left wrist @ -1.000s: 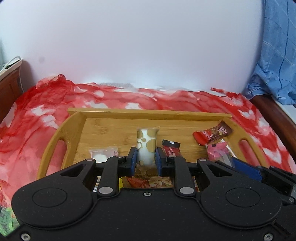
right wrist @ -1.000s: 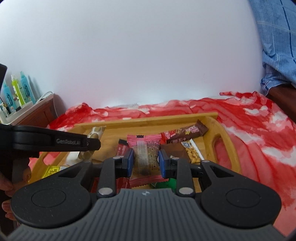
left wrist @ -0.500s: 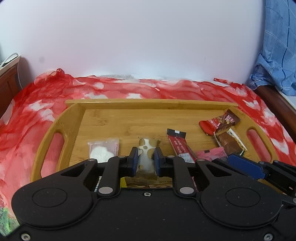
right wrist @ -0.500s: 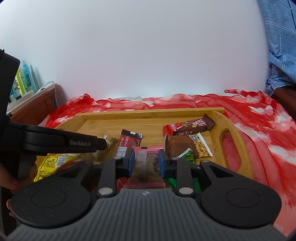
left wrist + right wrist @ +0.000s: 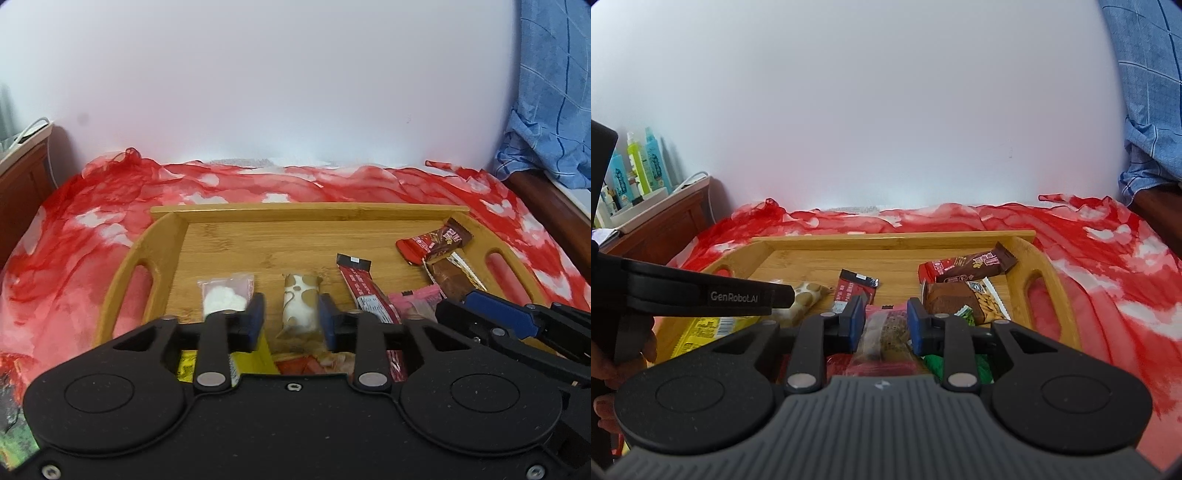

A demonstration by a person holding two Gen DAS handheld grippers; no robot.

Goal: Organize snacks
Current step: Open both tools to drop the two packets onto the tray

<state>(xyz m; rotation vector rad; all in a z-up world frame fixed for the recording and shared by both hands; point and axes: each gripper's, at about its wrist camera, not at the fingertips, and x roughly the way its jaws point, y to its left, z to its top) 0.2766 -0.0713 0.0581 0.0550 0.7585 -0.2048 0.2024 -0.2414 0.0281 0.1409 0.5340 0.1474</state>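
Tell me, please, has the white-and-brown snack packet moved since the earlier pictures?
Yes. The white-and-brown snack packet has come down onto the wooden tray, nearer its front edge, and the left hand-held gripper has just opened off it.

Both views are taken from just behind the tongs, low and close, angled down across the wooden tray (image 5: 310, 213) toward the far white wall (image 5: 886, 110). The left view is set nearer the tray's left handle, the right view nearer its right. Tray, red cloth (image 5: 1108, 266) and wall are shared.
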